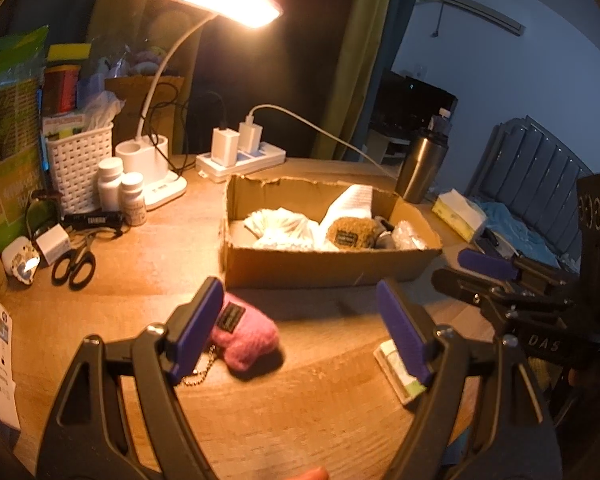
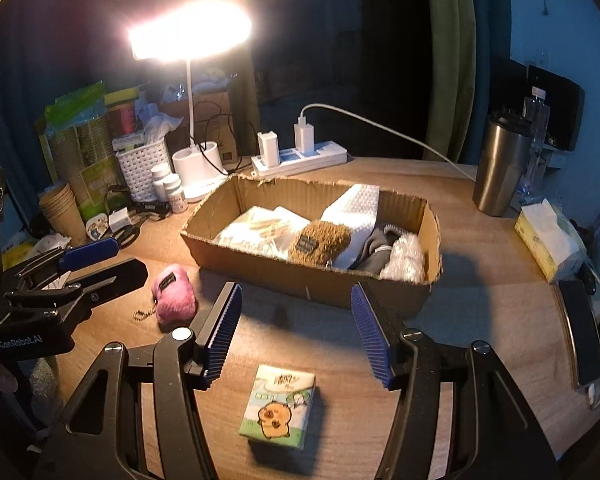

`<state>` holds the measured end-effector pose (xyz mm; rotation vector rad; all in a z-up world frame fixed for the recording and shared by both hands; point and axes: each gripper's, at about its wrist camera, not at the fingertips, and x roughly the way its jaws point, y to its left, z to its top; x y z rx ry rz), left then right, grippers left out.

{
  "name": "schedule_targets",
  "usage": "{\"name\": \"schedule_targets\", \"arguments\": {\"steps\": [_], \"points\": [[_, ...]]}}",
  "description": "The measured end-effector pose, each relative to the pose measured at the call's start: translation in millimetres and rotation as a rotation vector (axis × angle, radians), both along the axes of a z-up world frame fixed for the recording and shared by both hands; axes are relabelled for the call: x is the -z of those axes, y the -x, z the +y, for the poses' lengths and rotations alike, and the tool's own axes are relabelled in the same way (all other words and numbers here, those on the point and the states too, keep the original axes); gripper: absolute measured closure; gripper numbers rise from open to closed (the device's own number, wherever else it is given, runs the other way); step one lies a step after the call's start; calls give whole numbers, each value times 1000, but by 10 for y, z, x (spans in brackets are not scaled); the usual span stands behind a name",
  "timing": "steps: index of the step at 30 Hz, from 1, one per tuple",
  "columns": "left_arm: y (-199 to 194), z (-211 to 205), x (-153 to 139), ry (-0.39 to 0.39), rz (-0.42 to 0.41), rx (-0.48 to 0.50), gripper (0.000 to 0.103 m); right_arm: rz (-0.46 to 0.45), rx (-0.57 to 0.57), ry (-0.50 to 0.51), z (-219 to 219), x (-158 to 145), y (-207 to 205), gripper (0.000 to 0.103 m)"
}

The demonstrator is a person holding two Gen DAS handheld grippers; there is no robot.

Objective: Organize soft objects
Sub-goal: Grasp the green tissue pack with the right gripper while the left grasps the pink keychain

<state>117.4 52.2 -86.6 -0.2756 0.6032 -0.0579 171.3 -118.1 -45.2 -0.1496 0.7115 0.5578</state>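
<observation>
Fuzzy pink pouch point(image 1: 249, 341), black label, ball chain, on table point(image 1: 260, 420)

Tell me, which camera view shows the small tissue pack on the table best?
The right wrist view: the tissue pack lies whole below the open right tool, its cartoon print facing up. The left wrist view shows only part of it, behind a finger of the left tool.

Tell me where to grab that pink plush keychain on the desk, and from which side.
Pinch the pink plush across its fat fuzzy body, coming down from above with the left tool, which is open and nearest. It lies flat on the desk; the ball chain is too thin to grip.
</observation>
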Motion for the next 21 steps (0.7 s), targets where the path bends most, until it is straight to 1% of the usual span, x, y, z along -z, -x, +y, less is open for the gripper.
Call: {"name": "schedule_targets", "arguments": {"steps": [3, 10, 21], "points": [[38, -12, 68, 14, 11, -4, 23, 13, -5, 16, -1, 64, 65, 43], [112, -52, 234, 9, 44, 5, 23, 55, -5, 36, -27, 254, 169, 43], [151, -67, 490, 15, 102, 3, 23, 152, -23, 70, 9, 662, 250, 43]]}}
